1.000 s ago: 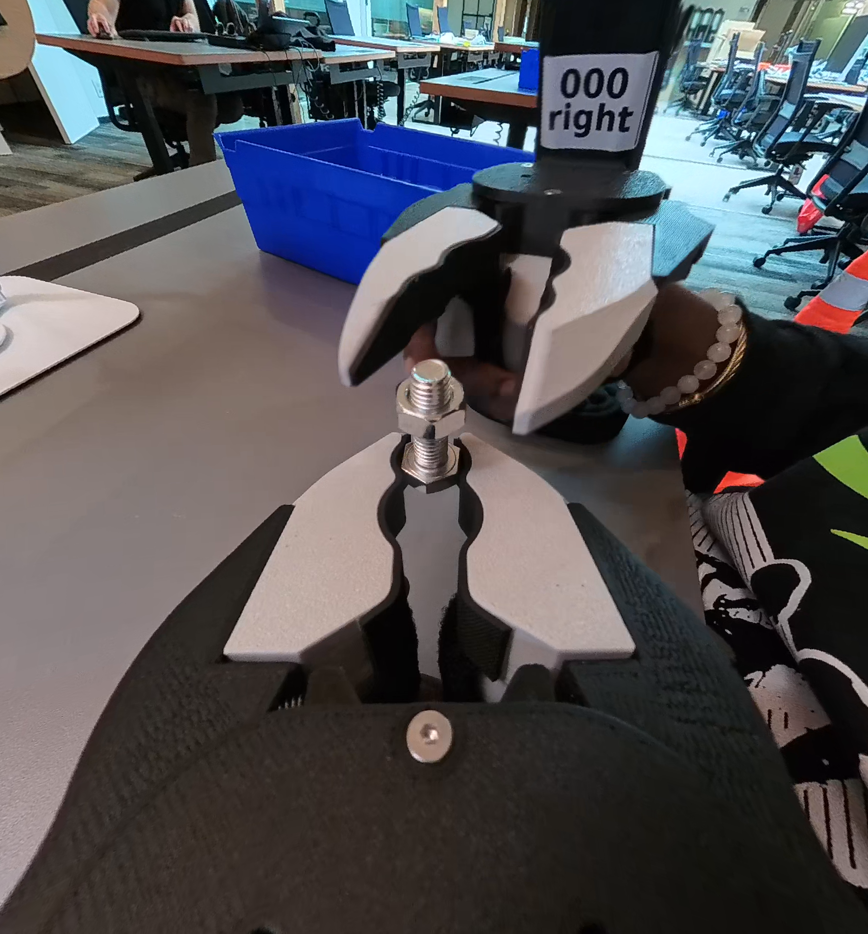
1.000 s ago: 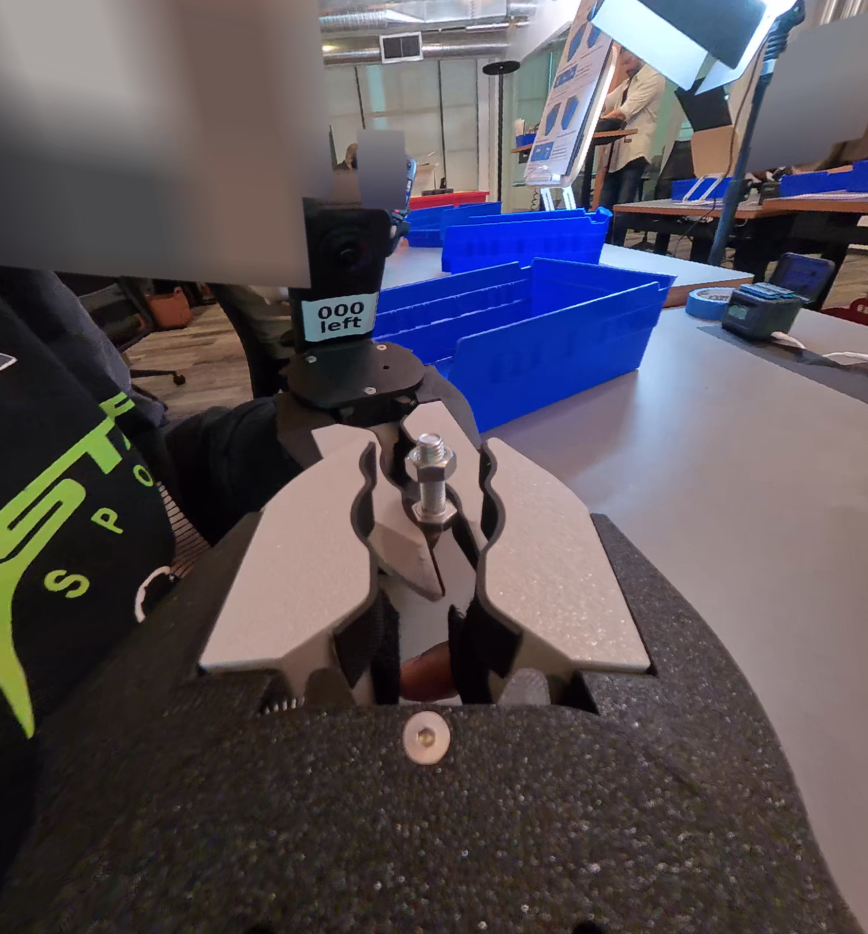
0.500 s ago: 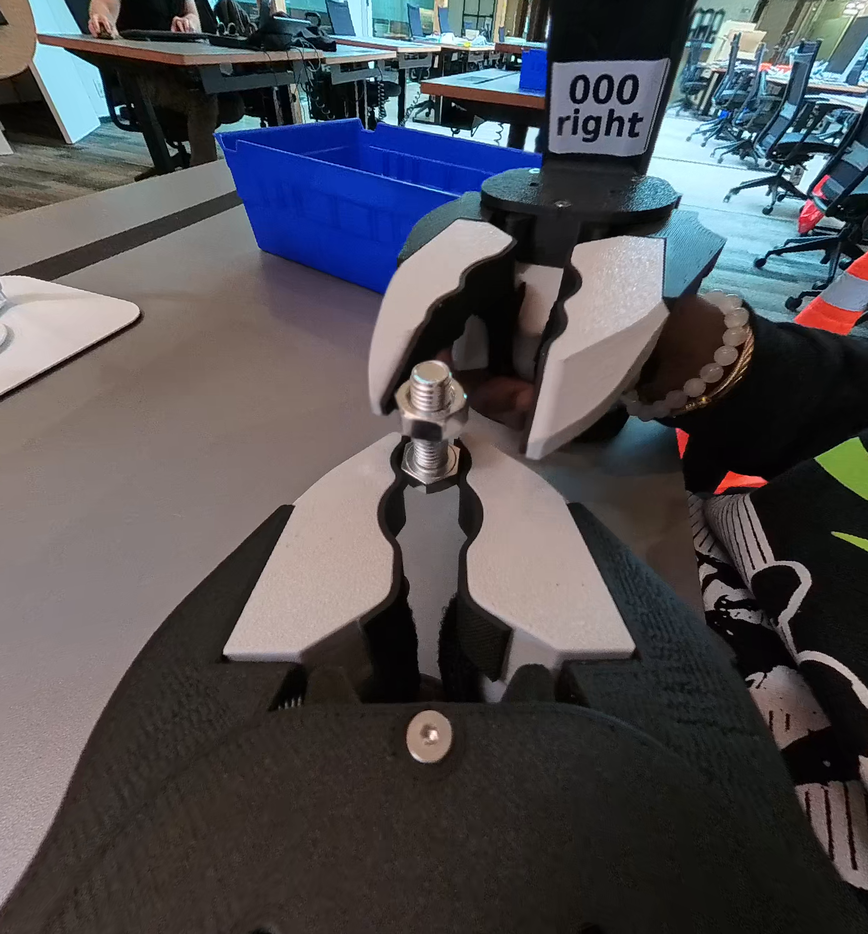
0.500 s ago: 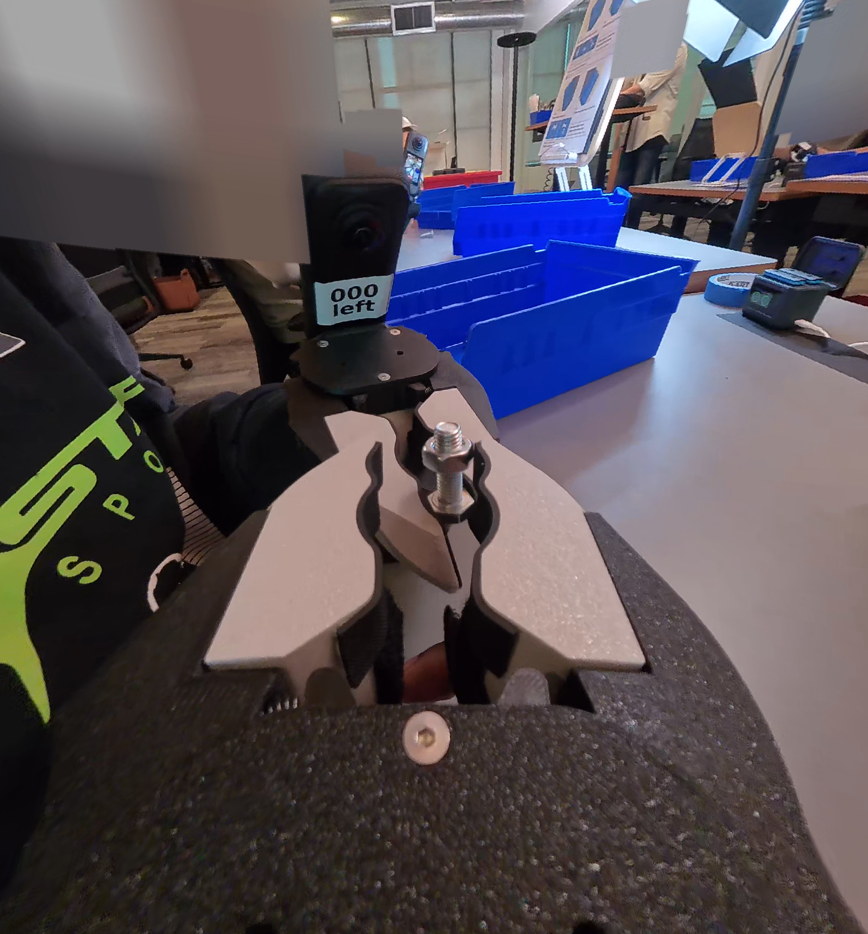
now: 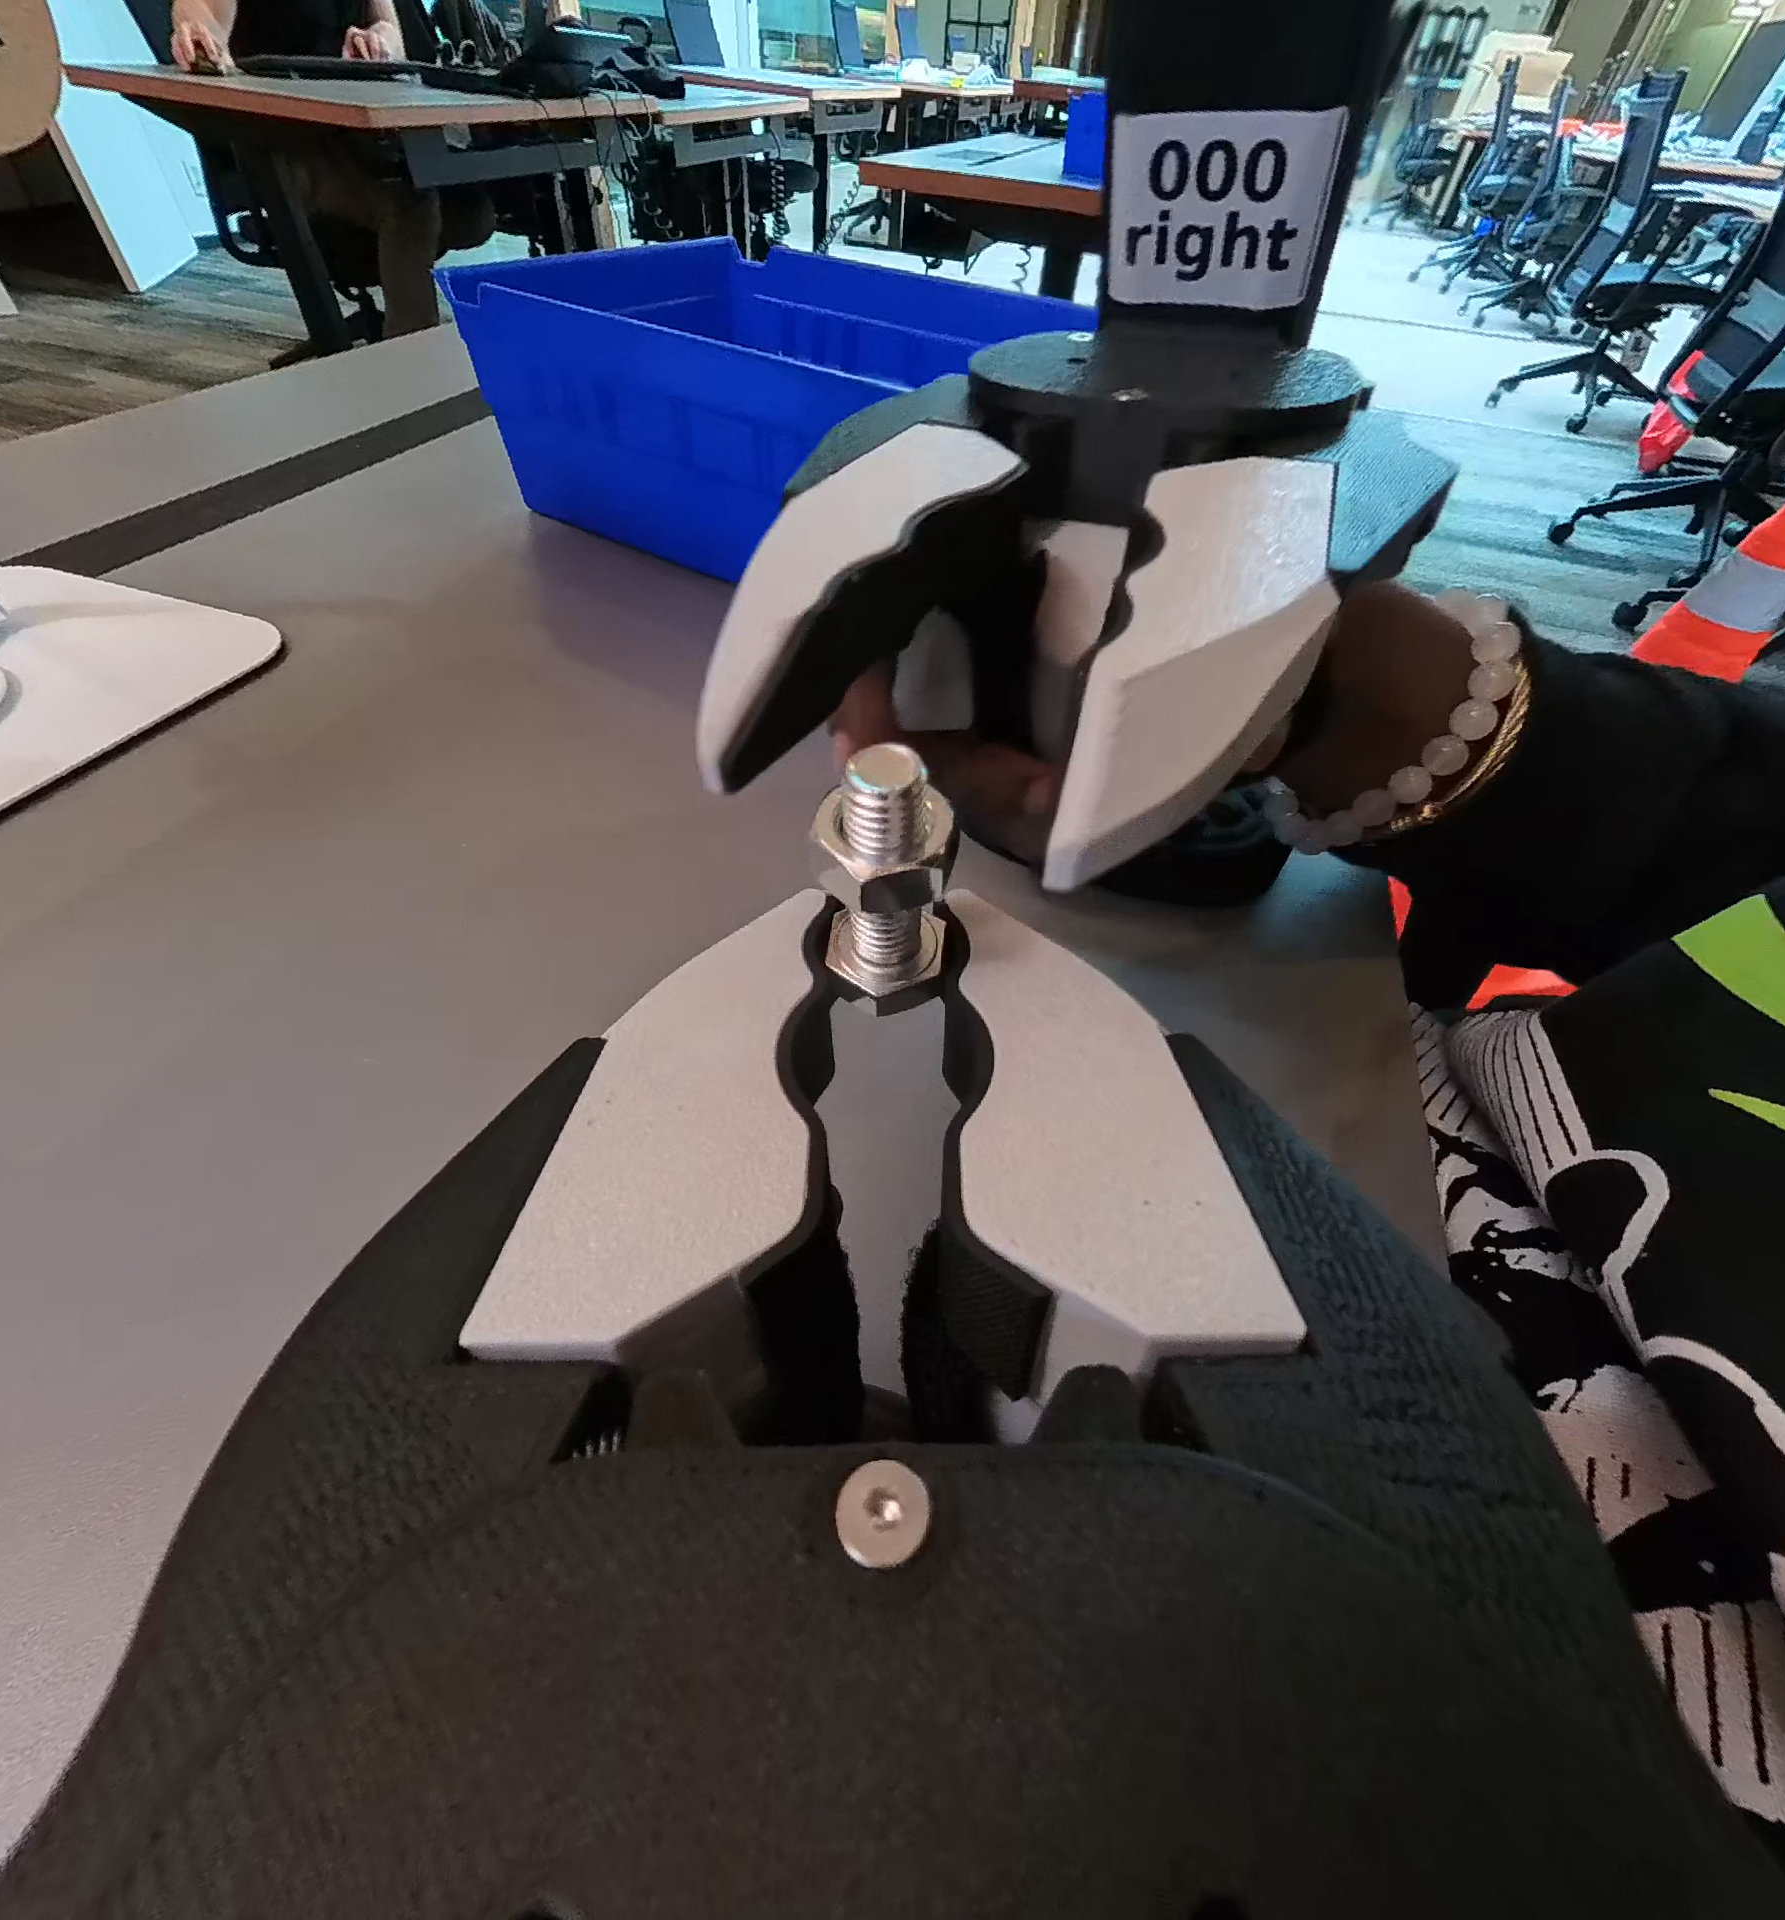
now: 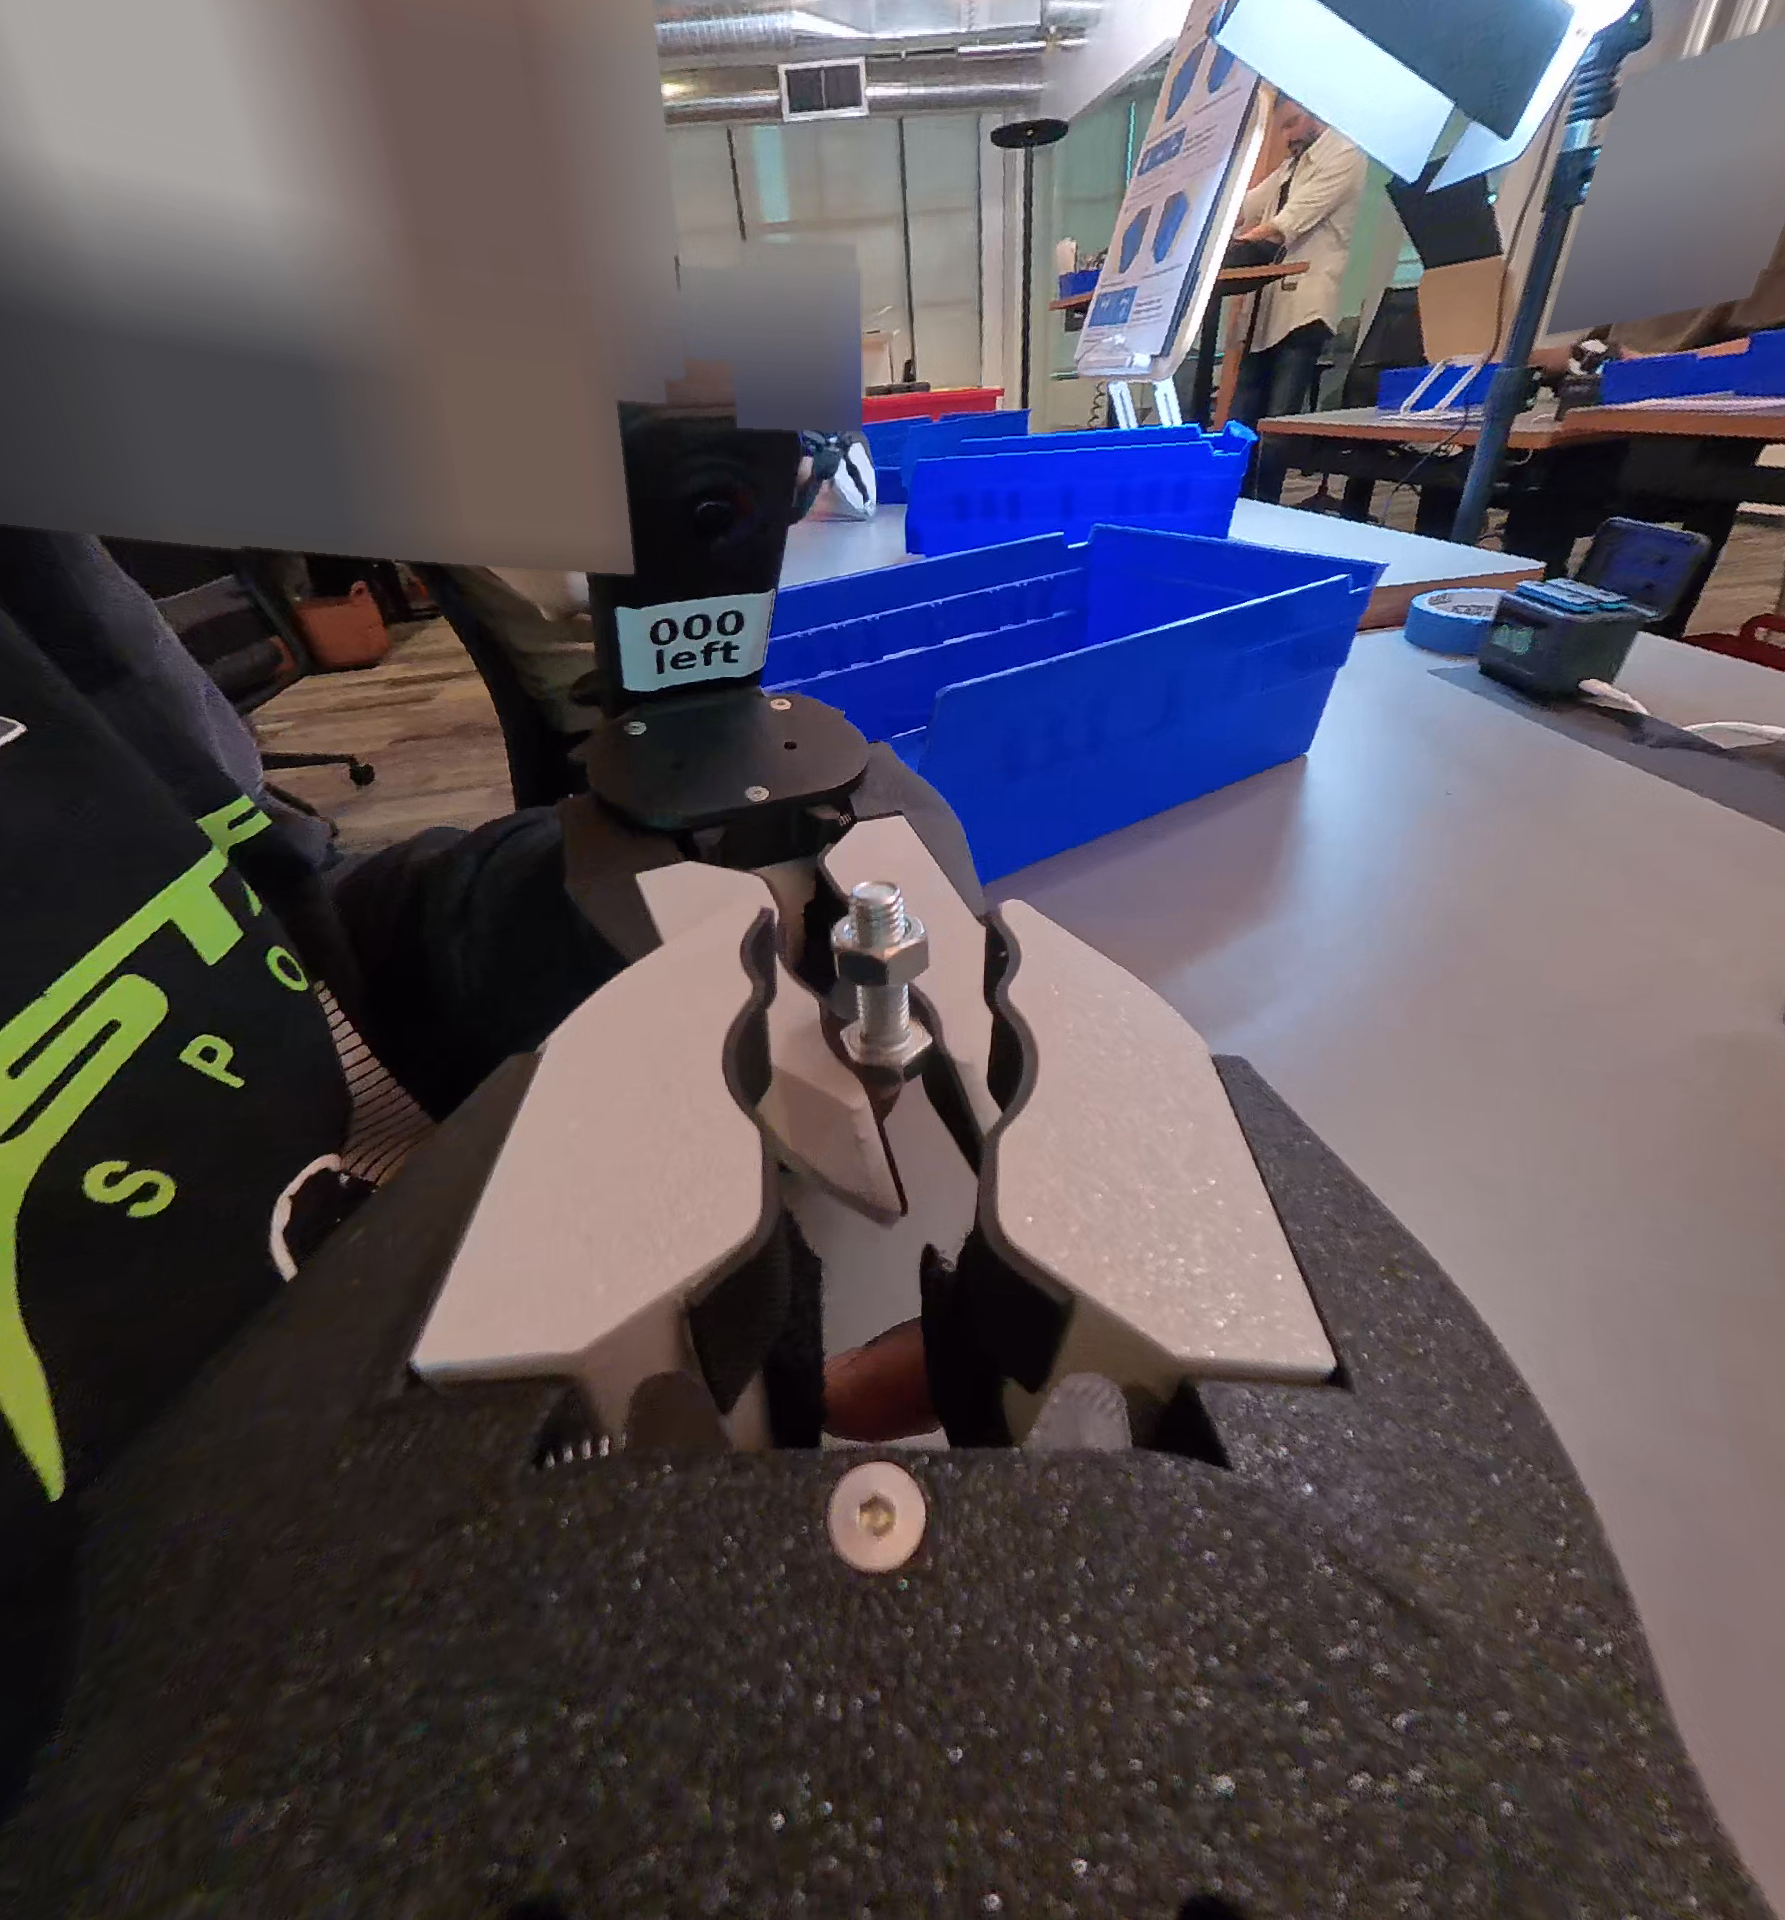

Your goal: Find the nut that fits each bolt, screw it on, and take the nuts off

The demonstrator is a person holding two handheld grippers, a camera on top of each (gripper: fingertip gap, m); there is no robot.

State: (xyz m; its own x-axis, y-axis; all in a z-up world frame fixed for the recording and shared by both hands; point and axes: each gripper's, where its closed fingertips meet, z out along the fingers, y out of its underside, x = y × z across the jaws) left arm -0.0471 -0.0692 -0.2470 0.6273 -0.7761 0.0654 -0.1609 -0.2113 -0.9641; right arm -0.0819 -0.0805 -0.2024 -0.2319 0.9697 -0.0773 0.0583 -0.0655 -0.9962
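A silver bolt (image 5: 880, 935) stands upright, threads up, with its hex head clamped in the tip notch of my left gripper (image 5: 883, 961), just above the grey table (image 5: 348, 831). A silver nut (image 5: 883, 847) sits partway down the threads. My right gripper (image 5: 893, 826) comes in from the far side, open, with one finger on each side of the nut and touching neither. In the right wrist view the bolt (image 6: 875, 1013) and nut (image 6: 875, 951) stand between my open right gripper's (image 6: 883, 920) fingers, and the left gripper (image 6: 893, 1164) faces me.
A blue bin (image 5: 722, 416) stands on the table behind the grippers and shows in the right wrist view (image 6: 1127, 707). A white base plate (image 5: 88, 665) lies at the left. A blue tape roll (image 6: 1454, 613) and a dark device (image 6: 1563, 634) sit farther off. The person's body is close by. There is about 5 cm between the tips of the two grippers.
The right gripper swung sideways close to the nut half a second ago and has come back, so the nut is again midway between its open fingers. The left gripper and bolt held still.
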